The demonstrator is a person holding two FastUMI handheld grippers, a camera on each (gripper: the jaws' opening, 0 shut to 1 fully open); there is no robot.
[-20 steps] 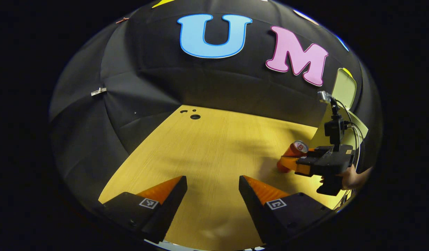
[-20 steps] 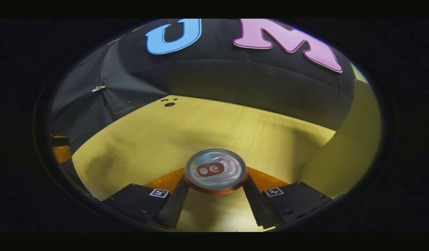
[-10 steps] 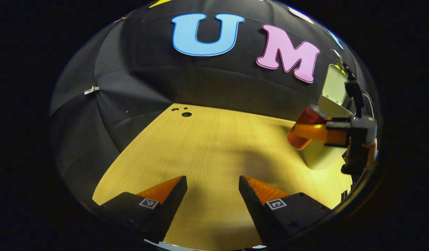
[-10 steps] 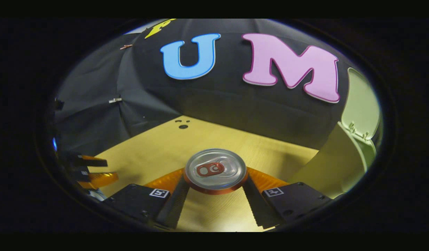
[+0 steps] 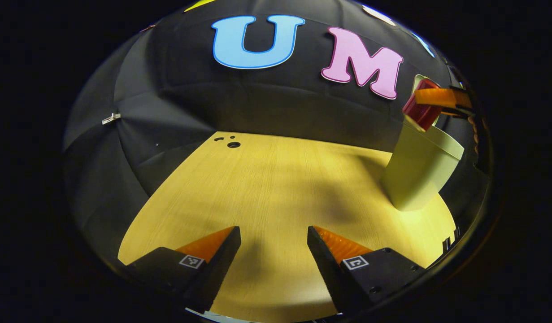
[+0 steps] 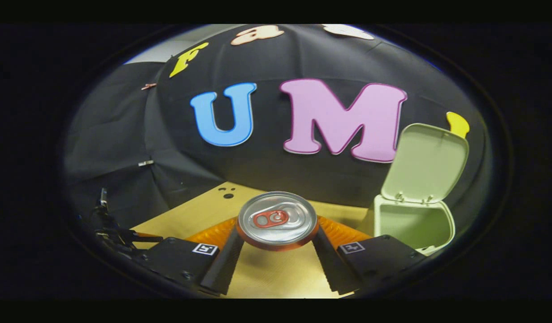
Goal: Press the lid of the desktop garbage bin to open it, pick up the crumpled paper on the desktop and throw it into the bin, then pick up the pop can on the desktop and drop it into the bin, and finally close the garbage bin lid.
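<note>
Right gripper (image 6: pixel 276 244) is what we follow: at the bottom centre of the right gripper view its two fingers press on either side of the pop can (image 6: pixel 277 220), which stands upright with its top toward the camera. The garbage bin (image 6: pixel 412 226) sits at the lower right of that frame, lid (image 6: pixel 427 161) tipped up and back, mouth open. So the opening lies to the right of the can and a little beyond it, not yet under it.

In the left gripper view we see the same can (image 5: pixel 421 111) at the upper right, held just above the near rim of the bin (image 5: pixel 417 172). We judge the can must travel a bit farther over the mouth before release, with its long axis kept roughly vertical.

Our left gripper (image 5: pixel 274 244) hangs low over the bare worktop (image 5: pixel 267 188), fingers spread wide with nothing between them, well apart from the bin. The right one is clearly nearer. We cannot see into the bin.
</note>
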